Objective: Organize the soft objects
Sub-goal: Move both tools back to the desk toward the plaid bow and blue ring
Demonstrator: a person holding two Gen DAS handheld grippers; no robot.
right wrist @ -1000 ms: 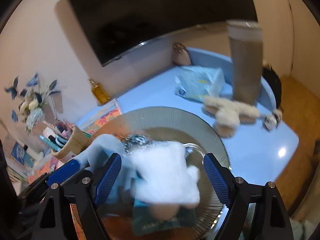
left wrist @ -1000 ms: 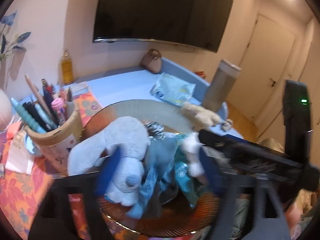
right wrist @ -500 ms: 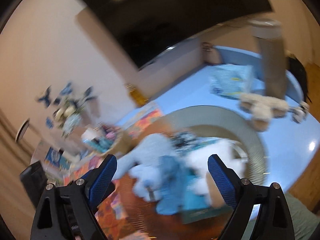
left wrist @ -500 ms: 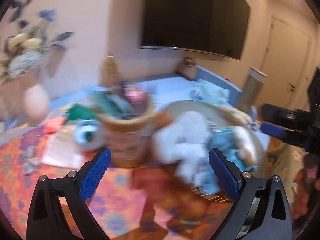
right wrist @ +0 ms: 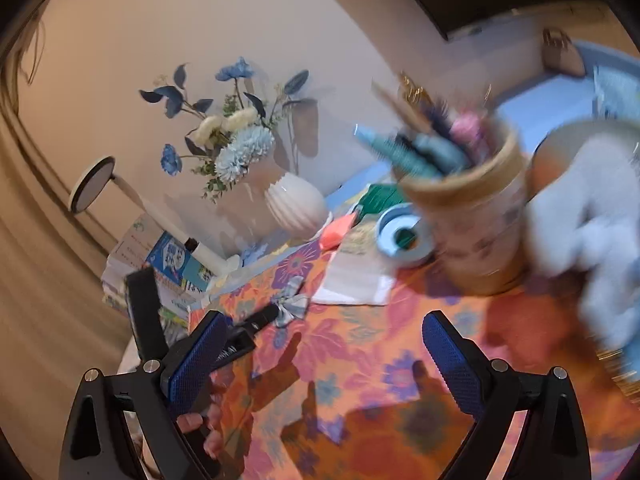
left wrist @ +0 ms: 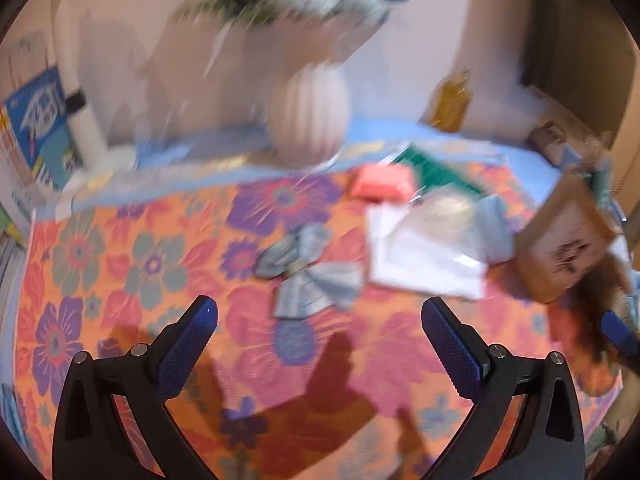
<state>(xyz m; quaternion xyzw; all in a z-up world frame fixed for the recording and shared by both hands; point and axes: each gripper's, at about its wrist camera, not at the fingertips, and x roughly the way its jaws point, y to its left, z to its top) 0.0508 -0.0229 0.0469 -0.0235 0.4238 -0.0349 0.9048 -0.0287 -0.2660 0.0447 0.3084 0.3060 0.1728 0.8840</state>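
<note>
Plush toy (right wrist: 592,240), pale blue, was seen just right of the cardboard cup (right wrist: 472,216) crammed with pens, while both left tongs (left wrist: 320,320) and right tongs (right wrist: 320,336) were opening, nothing held.

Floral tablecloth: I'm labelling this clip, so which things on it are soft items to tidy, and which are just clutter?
For the job:
- pale blue checked fabric bow
- light grey plush toy

Lying about:
- white ribbed ceramic vase
- tan cardboard pen cup
- roll of light blue tape
- white paper sheet
- pink-red block, too blurred to identify
</note>
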